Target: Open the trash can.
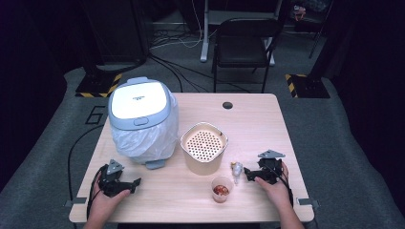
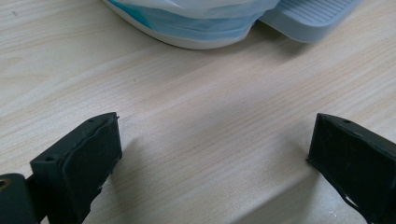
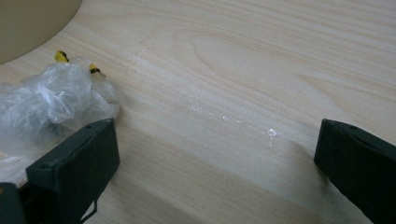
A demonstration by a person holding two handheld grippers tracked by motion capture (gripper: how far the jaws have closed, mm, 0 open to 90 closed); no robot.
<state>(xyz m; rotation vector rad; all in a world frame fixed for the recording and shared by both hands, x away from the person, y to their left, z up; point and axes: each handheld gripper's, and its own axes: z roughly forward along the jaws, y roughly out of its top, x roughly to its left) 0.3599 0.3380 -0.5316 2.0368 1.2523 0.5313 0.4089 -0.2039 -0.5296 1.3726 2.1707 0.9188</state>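
Your right hand-held gripper (image 1: 249, 174) rests on the desk (image 1: 258, 119), jaws wide apart and empty, aimed at the crumpled wrapper (image 1: 236, 168) just beside its tip, likely the first thing to pick up. A cup (image 1: 222, 188) of scraps stands near, the perforated pot (image 1: 204, 147) behind. Your left hand-held gripper (image 1: 136, 182), also gaping and empty, faces the bagged bin (image 1: 141, 118), probably to work its pedal (image 2: 310, 17).
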